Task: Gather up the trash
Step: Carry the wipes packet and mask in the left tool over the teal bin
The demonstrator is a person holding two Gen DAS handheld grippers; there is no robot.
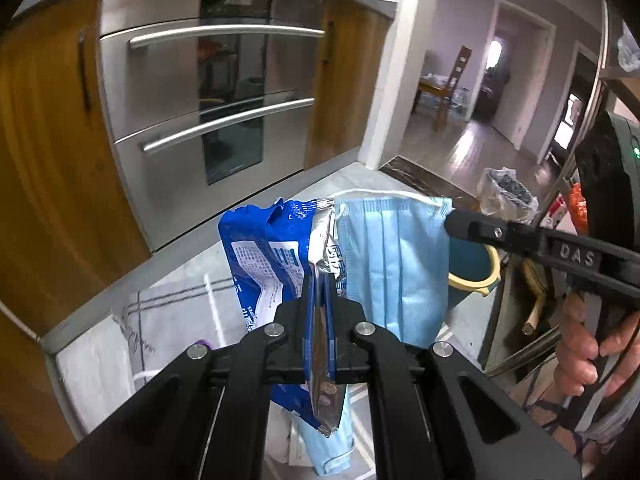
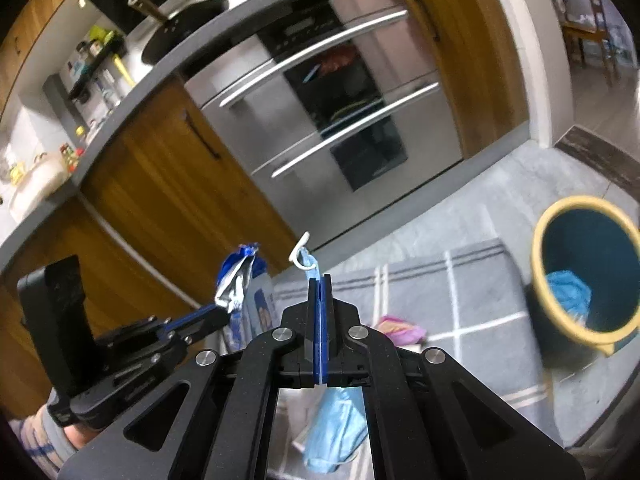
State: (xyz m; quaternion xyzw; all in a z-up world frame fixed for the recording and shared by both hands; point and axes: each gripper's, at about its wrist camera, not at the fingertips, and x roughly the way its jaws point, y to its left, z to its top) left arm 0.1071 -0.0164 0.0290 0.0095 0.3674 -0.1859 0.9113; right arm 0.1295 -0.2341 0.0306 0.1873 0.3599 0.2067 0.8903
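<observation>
We hold a wrapper (image 1: 264, 256) pinched in the left gripper (image 1: 319, 280) and a mask (image 1: 394, 260) clamped in the right gripper (image 2: 320, 280), both lifted off the floor, ready for the bin (image 2: 588, 276).

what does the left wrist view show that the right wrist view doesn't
Only the left wrist view shows the hallway with a wooden chair, a plastic-lined bag of dark stuff, and the whole face mask spread flat.

Only the right wrist view shows the frying pan on the counter, the spice rack, the pink scrap on the rug, and inside the bin.

Both show the oven, the blue wrapper in the left gripper and the mask in the right gripper.
</observation>
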